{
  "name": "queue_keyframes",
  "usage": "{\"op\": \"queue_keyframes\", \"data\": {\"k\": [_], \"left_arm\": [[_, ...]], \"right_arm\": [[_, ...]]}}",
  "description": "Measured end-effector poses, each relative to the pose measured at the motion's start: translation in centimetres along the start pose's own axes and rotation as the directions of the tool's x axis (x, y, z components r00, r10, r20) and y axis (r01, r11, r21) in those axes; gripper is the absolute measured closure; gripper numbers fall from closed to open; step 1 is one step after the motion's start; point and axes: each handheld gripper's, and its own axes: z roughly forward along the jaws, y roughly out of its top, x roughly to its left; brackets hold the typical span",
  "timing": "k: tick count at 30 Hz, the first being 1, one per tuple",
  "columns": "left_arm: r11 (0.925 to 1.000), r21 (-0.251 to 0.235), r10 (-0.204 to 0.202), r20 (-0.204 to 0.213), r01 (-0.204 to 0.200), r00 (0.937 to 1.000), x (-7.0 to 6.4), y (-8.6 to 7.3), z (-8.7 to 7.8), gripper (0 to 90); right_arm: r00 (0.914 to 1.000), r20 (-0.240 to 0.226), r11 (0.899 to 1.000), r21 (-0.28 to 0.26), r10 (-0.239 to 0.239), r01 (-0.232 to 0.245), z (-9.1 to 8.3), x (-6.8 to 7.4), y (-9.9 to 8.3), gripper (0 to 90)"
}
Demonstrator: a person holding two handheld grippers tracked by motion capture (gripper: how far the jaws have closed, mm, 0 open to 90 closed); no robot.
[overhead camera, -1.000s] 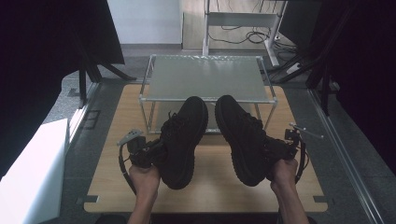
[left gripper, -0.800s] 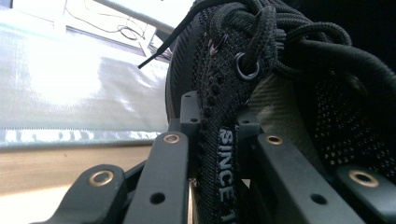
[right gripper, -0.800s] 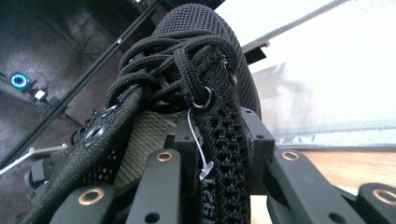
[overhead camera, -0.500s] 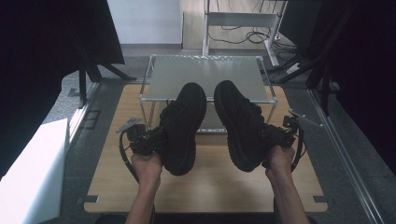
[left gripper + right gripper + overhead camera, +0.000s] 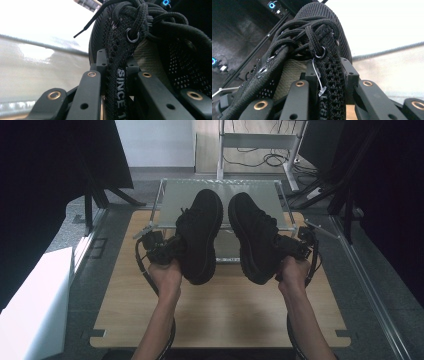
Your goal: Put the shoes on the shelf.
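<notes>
Two black lace-up shoes hang in the air over the table, toes pointing away from me. My left gripper (image 5: 172,248) is shut on the collar of the left shoe (image 5: 200,232); its jaws pinch the knit side wall (image 5: 117,75) printed "SINCE". My right gripper (image 5: 280,247) is shut on the side wall of the right shoe (image 5: 252,235), whose laces (image 5: 307,37) bunch above the jaws. Both toes reach over the front edge of a low metal-framed shelf (image 5: 172,195) with a frosted top.
The wooden tabletop (image 5: 225,315) lies below my forearms. A white box (image 5: 35,300) stands at the left beside the table. Black panels and a desk frame (image 5: 260,140) with cables stand beyond the shelf.
Both grippers have carried the shoes forward and up, from over the table's middle to where the toes overlap the shelf.
</notes>
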Motion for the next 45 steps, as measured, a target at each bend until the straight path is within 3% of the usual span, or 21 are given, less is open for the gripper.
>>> {"op": "queue_keyframes", "data": {"k": [4,14,22,33,38,41,44,45], "left_arm": [[0.9999,0.004,0.014,-0.029,-0.014,0.9995,-0.5,1.5,1.6,79.1],[1.0000,-0.001,-0.003,-0.099,0.003,0.9951,-0.4,4.0,4.2,79.1],[1.0000,0.000,0.000,-0.130,0.000,0.9915,-0.5,5.3,5.6,79.0],[0.9996,0.028,0.013,-0.194,-0.008,0.9809,-0.6,6.2,8.8,78.8],[0.9984,0.048,0.040,-0.233,-0.030,0.9715,-0.8,6.4,10.0,78.6],[0.9984,0.049,0.041,-0.242,-0.030,0.9695,-0.9,6.6,10.5,78.4],[0.9968,0.065,0.063,-0.273,-0.048,0.9600,-1.3,6.9,11.0,77.8],[0.9968,0.065,0.063,-0.273,-0.048,0.9600,-1.3,6.9,11.0,77.6]], "right_arm": [[0.9997,0.015,1.000,-0.009,0.020,-0.020,1.0,-0.3,1.4,73.0],[0.9974,0.067,0.999,-0.033,0.028,-0.026,3.3,-0.5,3.7,72.8],[0.9945,0.101,0.999,-0.036,0.029,-0.025,5.3,-0.7,4.6,72.8],[0.9863,0.165,0.999,-0.048,-0.006,0.014,7.6,-0.6,6.1,72.6],[0.9797,0.199,0.999,-0.023,-0.028,0.034,9.2,-0.9,6.3,72.5],[0.9787,0.204,0.999,-0.021,-0.027,0.032,9.6,-0.8,6.4,72.3],[0.9704,0.233,0.997,-0.016,-0.064,0.070,10.1,-0.4,6.6,71.5],[0.9679,0.241,0.997,-0.015,-0.073,0.079,10.2,-0.3,6.6,71.1]]}}
